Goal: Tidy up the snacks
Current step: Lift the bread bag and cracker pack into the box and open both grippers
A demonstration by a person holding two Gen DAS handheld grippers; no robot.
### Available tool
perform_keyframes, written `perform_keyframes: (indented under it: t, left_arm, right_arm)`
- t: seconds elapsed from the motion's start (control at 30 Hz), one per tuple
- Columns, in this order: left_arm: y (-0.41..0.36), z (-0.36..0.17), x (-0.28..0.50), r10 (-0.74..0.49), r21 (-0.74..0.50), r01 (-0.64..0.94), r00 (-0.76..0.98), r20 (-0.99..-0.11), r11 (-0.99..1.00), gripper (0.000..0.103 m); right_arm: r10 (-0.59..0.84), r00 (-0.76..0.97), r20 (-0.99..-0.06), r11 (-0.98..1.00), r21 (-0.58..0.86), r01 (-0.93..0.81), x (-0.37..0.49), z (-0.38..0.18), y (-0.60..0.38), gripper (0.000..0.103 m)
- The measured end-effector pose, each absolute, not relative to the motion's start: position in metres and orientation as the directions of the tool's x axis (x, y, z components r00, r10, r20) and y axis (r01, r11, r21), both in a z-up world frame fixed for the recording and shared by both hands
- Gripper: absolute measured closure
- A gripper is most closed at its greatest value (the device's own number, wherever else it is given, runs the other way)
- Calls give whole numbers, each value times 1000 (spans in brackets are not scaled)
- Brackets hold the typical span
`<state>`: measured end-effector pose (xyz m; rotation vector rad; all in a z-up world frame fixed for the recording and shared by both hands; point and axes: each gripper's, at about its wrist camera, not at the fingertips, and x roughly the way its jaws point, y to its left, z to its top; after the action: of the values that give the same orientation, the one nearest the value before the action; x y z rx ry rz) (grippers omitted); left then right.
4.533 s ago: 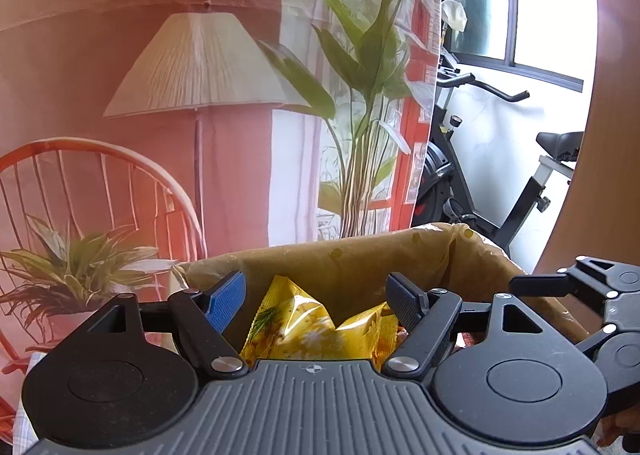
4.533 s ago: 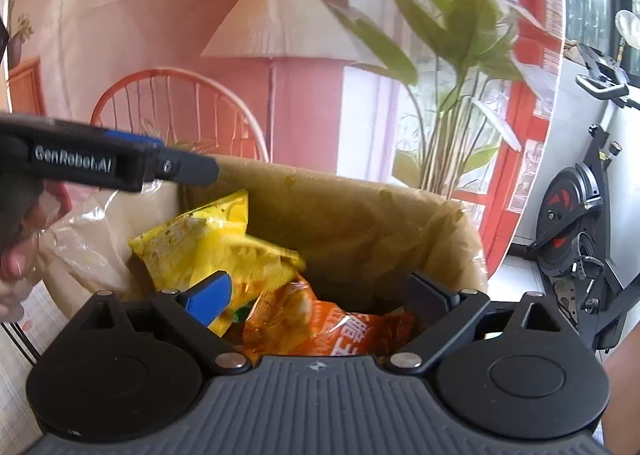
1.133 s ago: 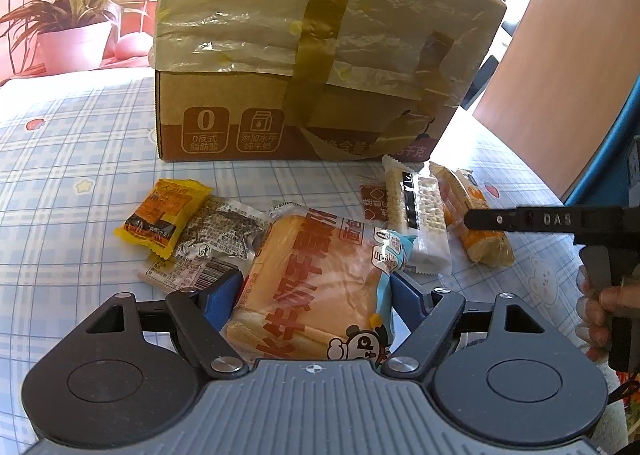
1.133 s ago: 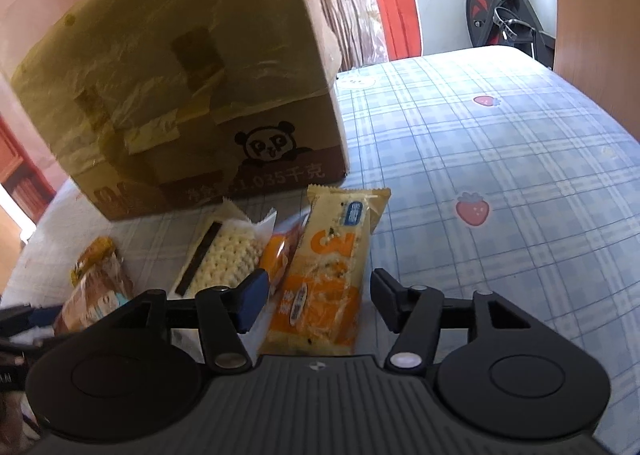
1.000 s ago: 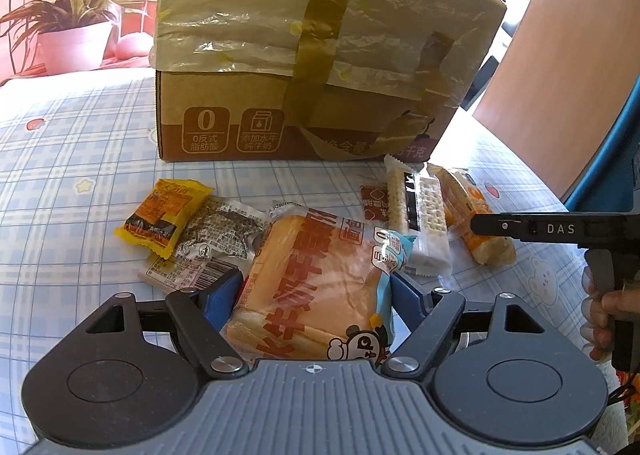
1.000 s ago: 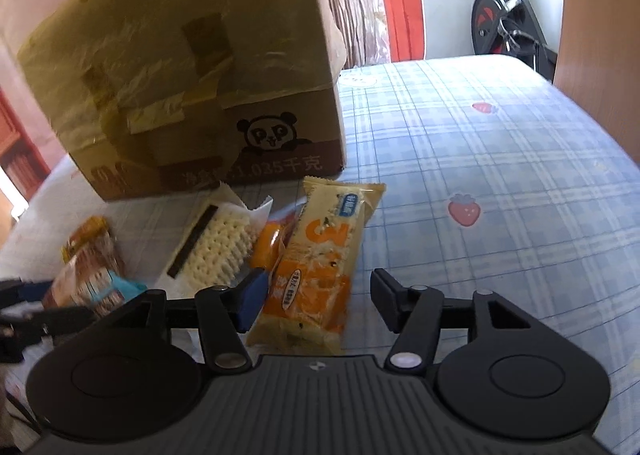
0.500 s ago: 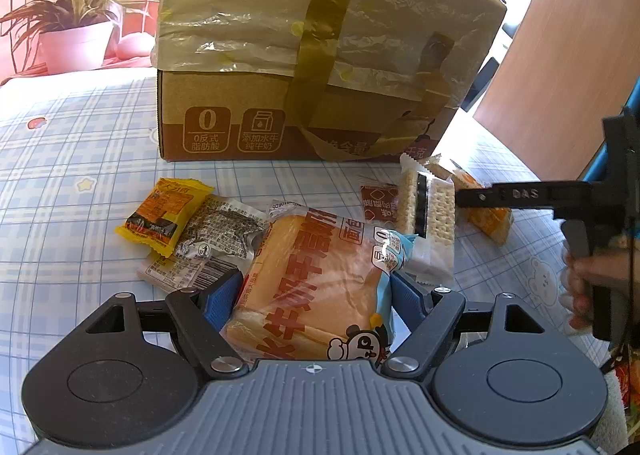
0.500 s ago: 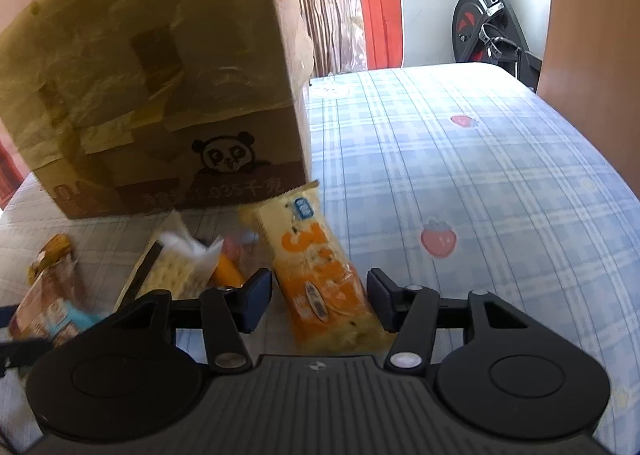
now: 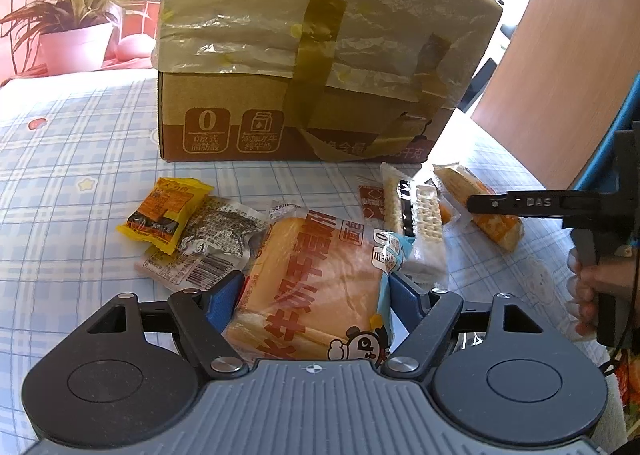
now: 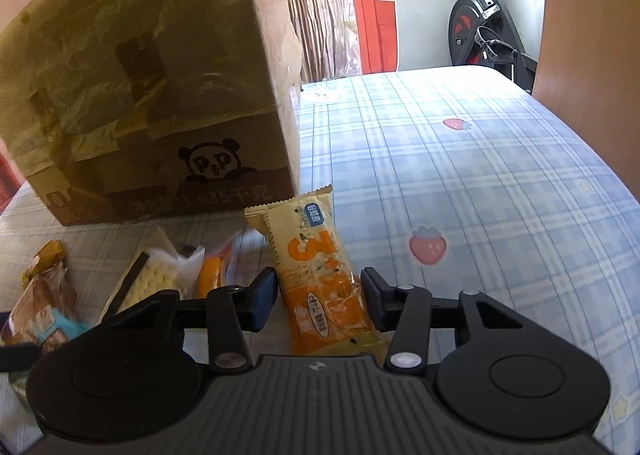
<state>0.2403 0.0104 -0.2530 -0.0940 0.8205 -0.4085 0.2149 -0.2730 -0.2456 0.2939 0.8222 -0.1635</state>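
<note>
On the blue-checked tablecloth (image 10: 500, 159), in front of the cardboard box (image 9: 320, 67) lined with yellowish plastic, several snack packets lie loose. Left gripper (image 9: 312, 297): both blue pads sit against the sides of the orange bread packet (image 9: 316, 279), which fills the gap between them and rests on the cloth; jaws pinching it. Beside that packet, toward the left edge of the left wrist view, a silver-grey packet (image 9: 212, 231) lies partly under a small yellow packet (image 9: 164, 207).

Right gripper (image 10: 318, 301): jaws have just been closing around the long orange-and-cream bar (image 10: 320, 275). The bar lies lengthwise between the fingers, far end near the box corner. The right pad appears to touch its edge; on the left a narrow gap remains, so no full pinch yet. From the left wrist view the same gripper's finger crosses over that bar, a hand (image 9: 596, 287) on its handle.

A white cracker pack (image 9: 416, 215) lies between the bread packet and the bar, touching the bread packet's corner. Exercise bike (image 10: 484, 27) stands beyond the table.
</note>
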Motion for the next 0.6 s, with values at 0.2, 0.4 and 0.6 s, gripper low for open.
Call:
perform_keyframes:
  t: [0.2, 0.4, 0.6]
  left_arm:
    - [13, -246, 237, -411, -254, 329, 619, -669, 910, 25]
    - [18, -223, 231, -435, -264, 348, 660, -612, 900, 25]
    - [28, -190, 227, -444, -261, 359, 713, -543, 896, 25]
  right_arm:
    - [-18, 728, -685, 923, 268, 275, 189, -223, -281, 58]
    - [-14, 788, -616, 914, 312, 260, 176, -189, -283, 58]
    - [-5, 854, -520, 921, 330, 207, 173, -148, -274, 58]
